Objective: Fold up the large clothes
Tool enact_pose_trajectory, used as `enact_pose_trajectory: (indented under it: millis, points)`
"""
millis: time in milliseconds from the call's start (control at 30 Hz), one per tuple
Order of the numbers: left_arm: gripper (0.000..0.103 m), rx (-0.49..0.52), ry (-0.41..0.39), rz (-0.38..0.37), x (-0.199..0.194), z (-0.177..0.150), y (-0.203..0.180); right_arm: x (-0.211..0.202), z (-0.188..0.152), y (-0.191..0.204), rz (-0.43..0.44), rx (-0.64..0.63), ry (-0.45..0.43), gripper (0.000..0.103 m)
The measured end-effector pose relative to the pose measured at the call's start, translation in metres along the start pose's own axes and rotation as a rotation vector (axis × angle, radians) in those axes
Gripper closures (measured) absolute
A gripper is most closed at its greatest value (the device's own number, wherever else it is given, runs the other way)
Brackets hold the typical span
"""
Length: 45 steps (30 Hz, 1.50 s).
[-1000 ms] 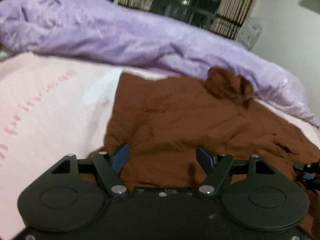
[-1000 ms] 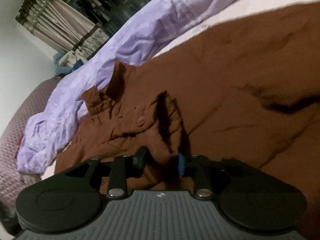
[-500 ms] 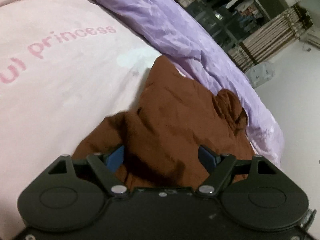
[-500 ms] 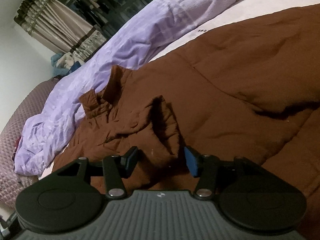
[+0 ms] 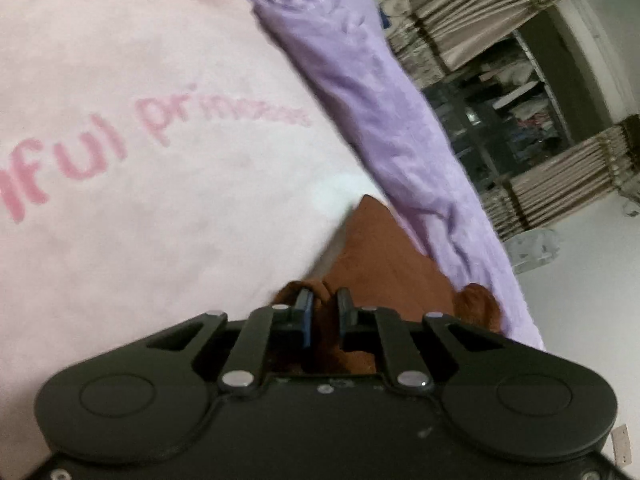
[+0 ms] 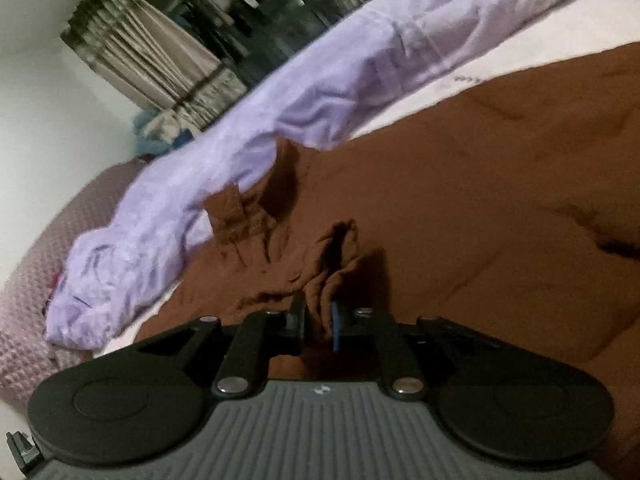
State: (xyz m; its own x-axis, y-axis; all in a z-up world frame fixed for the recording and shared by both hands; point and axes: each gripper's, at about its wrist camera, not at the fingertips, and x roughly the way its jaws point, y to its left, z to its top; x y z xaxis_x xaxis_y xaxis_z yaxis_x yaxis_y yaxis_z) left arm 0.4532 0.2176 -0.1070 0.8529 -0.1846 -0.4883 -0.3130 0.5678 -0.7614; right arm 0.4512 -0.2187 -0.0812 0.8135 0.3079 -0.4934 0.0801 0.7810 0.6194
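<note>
bed sheet (image 5: 132, 240): pale pink, fills my left view from 9 to 12 o'clock, pink lettering across it, blurred; a strip of it shows in my right view at 1 o'clock between garment and blanket
brown garment (image 6: 460, 208): big brown padded piece spread flat on the sheet, covers most of my right view from 12 round to 5 o'clock; in my left view only a narrow wedge of it shows, centre to 4 o'clock, lying between sheet and blanket
purple blanket (image 6: 320, 92): crumpled lilac band along the far side of the garment, 8 to 1 o'clock in my right view, touching the garment's far edge; in my left view it runs 12 to 4 o'clock
curtains (image 5: 472, 28): beige pleated, 1 to 3 o'clock in my left view, dark shelving between the two panels, contents too blurred to tell
collar (image 6: 256, 208): rumpled, standing up at the garment's far edge, centre-left of my right view, against the blanket
left gripper (image 5: 322, 306): my jaws have just been closing, now clamped on a bunched edge of the garment, brown cloth pinched between the blue pads
right gripper (image 6: 319, 314): my jaws have just been closing, now pinching a raised fold of the garment, fold sticking up at 12 o'clock from my fingertips
</note>
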Motion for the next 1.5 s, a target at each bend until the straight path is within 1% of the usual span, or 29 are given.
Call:
enact_pose_trajectory:
  millis: [67, 100, 133, 167, 233, 267, 300, 367, 400, 467, 500, 567, 600, 667, 700, 733, 767, 800, 867, 967, 1000, 1033, 1100, 1200, 1267, 1367, 1433, 1500]
  points:
    - [0.085, 0.028, 0.01, -0.02, 0.004, -0.002, 0.003, 0.011, -0.004, -0.006, -0.064, 0.009, 0.043, 0.085]
    - [0.084, 0.048, 0.014, -0.019, 0.002, -0.002, 0.001, 0.015, -0.006, -0.011, -0.068, 0.013, 0.052, 0.086]
    - [0.081, 0.072, 0.018, -0.016, -0.001, -0.001, -0.004, 0.013, -0.006, -0.014, -0.046, 0.017, 0.042, 0.085]
    - [0.072, 0.094, 0.019, -0.013, -0.006, 0.0, -0.007, 0.011, -0.006, -0.016, -0.035, 0.022, 0.042, 0.082]
    - [0.058, 0.143, -0.019, 0.052, -0.023, 0.001, -0.019, 0.004, -0.002, -0.015, -0.038, 0.024, 0.036, 0.062]
    - [0.058, 0.178, -0.043, 0.067, -0.033, 0.002, -0.026, -0.001, 0.0, -0.011, -0.063, 0.007, 0.022, 0.058]
    - [0.058, 0.201, -0.065, 0.047, -0.041, 0.004, -0.032, -0.008, 0.002, -0.006, -0.094, -0.027, -0.005, 0.055]
    - [0.057, 0.238, -0.089, -0.029, -0.056, 0.005, -0.045, -0.019, 0.003, 0.006, -0.12, -0.103, -0.071, 0.055]
    - [0.055, 0.262, -0.084, -0.05, -0.055, 0.005, -0.054, -0.023, 0.004, 0.014, -0.116, -0.137, -0.096, 0.055]
    - [0.053, 0.329, -0.05, -0.092, -0.044, 0.003, -0.078, -0.022, 0.007, 0.025, -0.084, -0.179, -0.108, 0.055]
    - [0.053, 0.361, -0.026, -0.099, -0.033, 0.0, -0.088, -0.02, 0.007, 0.032, -0.065, -0.199, -0.103, 0.055]
    - [0.053, 0.404, 0.032, -0.082, -0.007, -0.005, -0.101, -0.01, 0.005, 0.039, -0.044, -0.221, -0.071, 0.055]
    - [0.054, 0.416, 0.065, -0.057, 0.009, -0.009, -0.102, -0.005, 0.004, 0.041, -0.041, -0.23, -0.054, 0.056]
    - [0.055, 0.433, 0.112, 0.0, 0.036, -0.015, -0.097, 0.008, 0.001, 0.041, -0.061, -0.243, -0.018, 0.056]
    - [0.056, 0.445, 0.117, 0.031, 0.047, -0.017, -0.092, 0.014, -0.001, 0.04, -0.079, -0.252, -0.002, 0.056]
    - [0.057, 0.461, 0.112, 0.052, 0.055, -0.019, -0.088, 0.021, 0.0, 0.039, -0.097, -0.255, 0.006, 0.059]
    - [0.06, 0.48, 0.106, 0.06, 0.059, -0.022, -0.085, 0.025, -0.001, 0.036, -0.113, -0.256, 0.003, 0.061]
    - [0.06, 0.491, 0.099, 0.057, 0.065, -0.024, -0.084, 0.028, -0.001, 0.034, -0.112, -0.26, -0.003, 0.061]
    - [0.06, 0.521, 0.09, 0.057, 0.065, -0.027, -0.083, 0.028, -0.001, 0.034, -0.108, -0.267, -0.01, 0.061]
    - [0.06, 0.535, 0.092, 0.075, 0.053, -0.024, -0.088, 0.024, -0.002, 0.042, -0.127, -0.299, -0.007, 0.061]
    - [0.059, 0.537, 0.085, 0.074, 0.051, -0.025, -0.096, 0.018, -0.001, 0.048, -0.132, -0.32, -0.022, 0.06]
    - [0.057, 0.54, 0.075, 0.063, 0.046, -0.024, -0.102, 0.013, -0.003, 0.052, -0.129, -0.333, -0.04, 0.06]
    - [0.054, 0.544, 0.07, 0.03, 0.04, -0.026, -0.115, 0.001, -0.003, 0.059, -0.09, -0.341, -0.063, 0.06]
    - [0.052, 0.545, 0.095, -0.003, 0.03, -0.039, -0.123, -0.006, -0.009, 0.061, -0.054, -0.33, -0.029, 0.058]
    - [0.05, 0.583, 0.107, 0.024, 0.026, -0.053, -0.125, -0.002, -0.013, 0.056, -0.067, -0.317, 0.009, 0.058]
    - [0.049, 0.623, 0.139, 0.067, 0.037, -0.065, -0.12, 0.011, -0.017, 0.041, -0.096, -0.262, 0.047, 0.058]
    - [0.049, 0.63, 0.153, 0.089, 0.045, -0.071, -0.113, 0.014, -0.018, 0.03, -0.061, -0.234, 0.036, 0.058]
    - [0.048, 0.654, 0.14, 0.101, 0.048, -0.076, -0.112, 0.012, -0.017, 0.026, -0.041, -0.213, 0.033, 0.058]
